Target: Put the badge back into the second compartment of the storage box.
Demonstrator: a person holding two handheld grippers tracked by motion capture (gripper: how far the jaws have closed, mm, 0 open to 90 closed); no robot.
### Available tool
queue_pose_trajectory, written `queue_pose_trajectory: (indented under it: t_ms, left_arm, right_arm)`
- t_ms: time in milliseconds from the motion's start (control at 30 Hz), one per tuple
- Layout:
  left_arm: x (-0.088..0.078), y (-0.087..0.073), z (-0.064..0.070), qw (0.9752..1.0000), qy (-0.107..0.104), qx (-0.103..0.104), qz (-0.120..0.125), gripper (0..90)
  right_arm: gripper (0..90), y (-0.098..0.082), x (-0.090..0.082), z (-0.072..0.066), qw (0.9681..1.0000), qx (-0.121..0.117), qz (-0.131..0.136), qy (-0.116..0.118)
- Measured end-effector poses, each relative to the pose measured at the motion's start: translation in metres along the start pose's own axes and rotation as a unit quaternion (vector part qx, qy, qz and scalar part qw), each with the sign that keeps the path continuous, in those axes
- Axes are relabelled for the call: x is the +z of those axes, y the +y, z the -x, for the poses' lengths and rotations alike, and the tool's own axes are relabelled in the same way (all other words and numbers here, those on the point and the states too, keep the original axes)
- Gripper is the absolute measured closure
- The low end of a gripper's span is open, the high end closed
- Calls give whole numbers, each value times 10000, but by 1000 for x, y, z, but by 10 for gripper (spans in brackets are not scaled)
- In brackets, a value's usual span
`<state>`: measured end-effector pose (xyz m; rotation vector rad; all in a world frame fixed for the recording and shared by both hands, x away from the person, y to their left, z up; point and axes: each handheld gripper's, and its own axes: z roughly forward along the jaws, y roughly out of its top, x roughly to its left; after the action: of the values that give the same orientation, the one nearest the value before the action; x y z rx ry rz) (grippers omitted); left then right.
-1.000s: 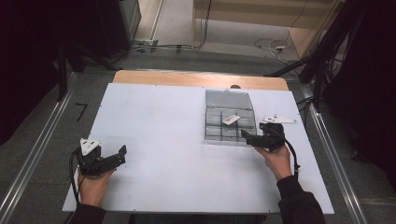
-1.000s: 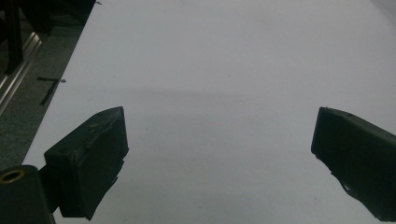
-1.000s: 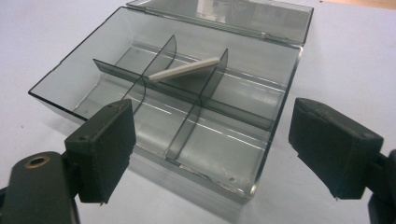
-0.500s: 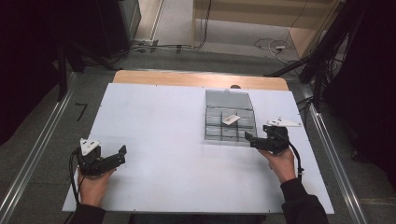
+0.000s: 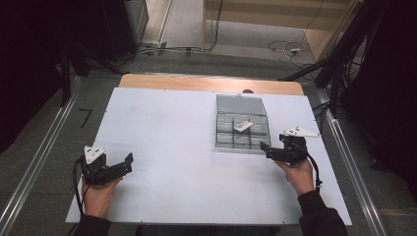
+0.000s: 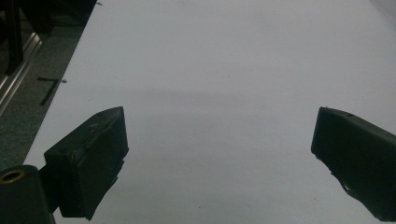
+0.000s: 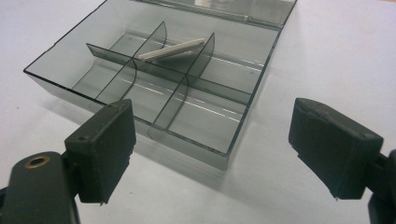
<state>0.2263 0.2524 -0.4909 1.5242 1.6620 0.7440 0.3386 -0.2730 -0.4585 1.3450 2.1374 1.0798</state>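
Box [image 5: 242,129] sits by your right gripper [image 5: 273,149]; both grippers' fingers are released, so approach its near wall slowly.

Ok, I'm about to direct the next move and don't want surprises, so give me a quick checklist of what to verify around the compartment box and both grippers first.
1. Right gripper open and empty: ok, jaws wide apart.
2. Left gripper open and empty: ok, bare white table between its jaws.
3. Grey compartment box lid open: ok, lid folded back at the far side.
4. White flat piece seated in a compartment: not ok, it rests tilted across a divider.
5. Right gripper clear of the box: ok, just short of its near corner.
6. Other compartments empty: ok from the right gripper view.
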Motion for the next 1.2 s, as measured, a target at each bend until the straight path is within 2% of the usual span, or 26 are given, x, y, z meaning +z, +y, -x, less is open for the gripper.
queue_pose_trajectory:
  t_ms: [1200]
  left_arm:
    - [0, 0, 0, 10000, -11, -2, -1, 44]
  right_arm:
    - [136, -15, -22, 8, 9999, 76, 117, -18]
